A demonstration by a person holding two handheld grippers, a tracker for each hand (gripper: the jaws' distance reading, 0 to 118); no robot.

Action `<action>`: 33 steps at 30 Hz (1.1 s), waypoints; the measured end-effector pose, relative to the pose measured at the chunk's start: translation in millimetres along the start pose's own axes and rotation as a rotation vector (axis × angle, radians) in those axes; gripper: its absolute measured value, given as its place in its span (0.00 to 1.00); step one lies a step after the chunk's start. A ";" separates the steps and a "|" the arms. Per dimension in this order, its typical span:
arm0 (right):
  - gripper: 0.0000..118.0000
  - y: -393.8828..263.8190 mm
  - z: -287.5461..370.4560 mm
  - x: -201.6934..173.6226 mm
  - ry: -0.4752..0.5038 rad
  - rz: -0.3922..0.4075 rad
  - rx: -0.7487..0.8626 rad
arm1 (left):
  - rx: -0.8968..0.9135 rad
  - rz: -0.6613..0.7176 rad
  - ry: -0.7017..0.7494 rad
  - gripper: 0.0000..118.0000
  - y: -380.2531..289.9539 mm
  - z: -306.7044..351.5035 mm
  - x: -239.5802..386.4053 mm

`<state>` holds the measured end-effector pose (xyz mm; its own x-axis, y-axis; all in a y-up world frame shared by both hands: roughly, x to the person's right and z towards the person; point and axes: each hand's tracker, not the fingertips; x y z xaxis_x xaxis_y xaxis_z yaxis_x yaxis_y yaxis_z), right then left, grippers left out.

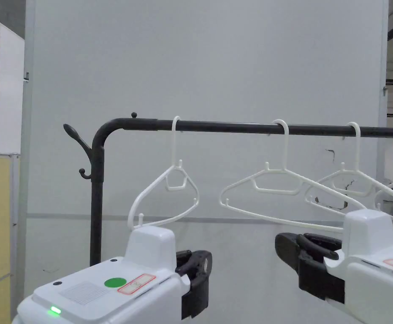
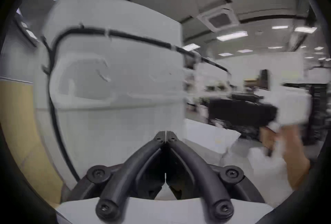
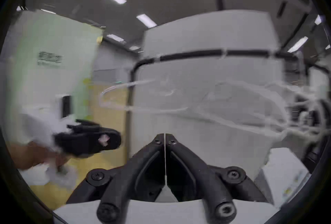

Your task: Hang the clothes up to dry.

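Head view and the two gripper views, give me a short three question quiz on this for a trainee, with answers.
1. True or false: a shirt hangs on the nearest hanger.
2. What carries the hangers: A, the black rail; B, a wall hook; C, a rope?
3. Fill in: the left gripper and the right gripper both have their jaws ____.

Key: 1 false, the hangers are bare. 2 A. 3 shut, with nothing held between them.
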<state>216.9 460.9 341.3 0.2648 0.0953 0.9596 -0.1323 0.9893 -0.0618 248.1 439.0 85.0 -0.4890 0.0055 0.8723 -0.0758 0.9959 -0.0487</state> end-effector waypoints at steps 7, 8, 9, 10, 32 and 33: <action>0.00 -5.9 -23.8 8.6 -0.005 0.040 -0.081 | 0.006 -0.033 -0.085 0.01 4.8 -16.6 35.3; 0.00 -1.1 -23.9 11.0 -0.021 0.073 -0.091 | 0.007 -0.056 -0.084 0.01 5.7 -18.0 38.0; 0.00 9.3 -23.9 14.9 -0.028 0.094 -0.090 | 0.008 -0.059 -0.087 0.01 7.5 -18.1 40.2; 0.06 19.7 -22.5 19.5 -0.029 0.092 -0.084 | 0.016 -0.048 -0.098 0.01 9.4 -18.3 40.2; 0.63 124.3 -187.3 93.8 -0.037 0.104 -0.752 | 0.023 -0.031 -0.128 0.01 19.2 10.4 30.6; 0.50 123.5 -188.1 93.9 -0.035 0.098 -0.749 | 0.024 -0.030 -0.132 0.01 18.7 11.9 29.1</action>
<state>405.1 612.8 372.2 0.2529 0.1957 0.9475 0.5344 0.7881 -0.3054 222.1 456.7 103.7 -0.5960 -0.0376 0.8021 -0.1118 0.9931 -0.0366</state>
